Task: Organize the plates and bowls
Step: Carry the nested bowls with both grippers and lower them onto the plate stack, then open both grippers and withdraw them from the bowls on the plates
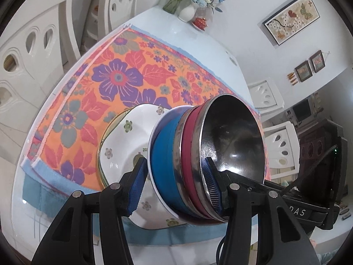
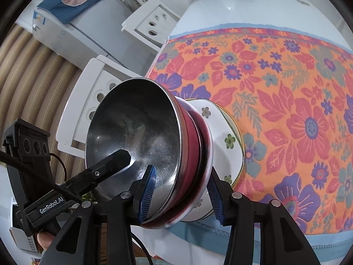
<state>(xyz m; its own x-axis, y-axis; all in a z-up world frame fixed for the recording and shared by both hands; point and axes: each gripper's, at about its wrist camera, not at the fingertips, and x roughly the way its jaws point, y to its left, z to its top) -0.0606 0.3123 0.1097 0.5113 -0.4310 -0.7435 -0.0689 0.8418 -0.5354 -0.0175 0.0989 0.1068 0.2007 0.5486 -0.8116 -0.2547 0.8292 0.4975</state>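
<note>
A stack of nested steel bowls [image 1: 231, 137], with a red band and a blue band on the outside, sits in white flowered plates [image 1: 125, 145] on the floral cloth. My left gripper [image 1: 174, 185] straddles the stack's rim, one pad inside the top bowl and one outside, not visibly clamped. My right gripper [image 2: 181, 194] straddles the stack's [image 2: 136, 137] opposite rim the same way, one pad inside, one outside by the plates [image 2: 227, 141]. The left gripper's finger [image 2: 114, 161] shows inside the bowl in the right wrist view.
An orange floral cloth [image 1: 123, 70] covers the white table [image 1: 198, 42]. White chairs [image 1: 30, 50] stand around it. A vase of flowers [image 1: 189, 11] and a small red pot [image 1: 199, 23] stand at the far end. A fridge [image 2: 72, 28] is beyond the chairs.
</note>
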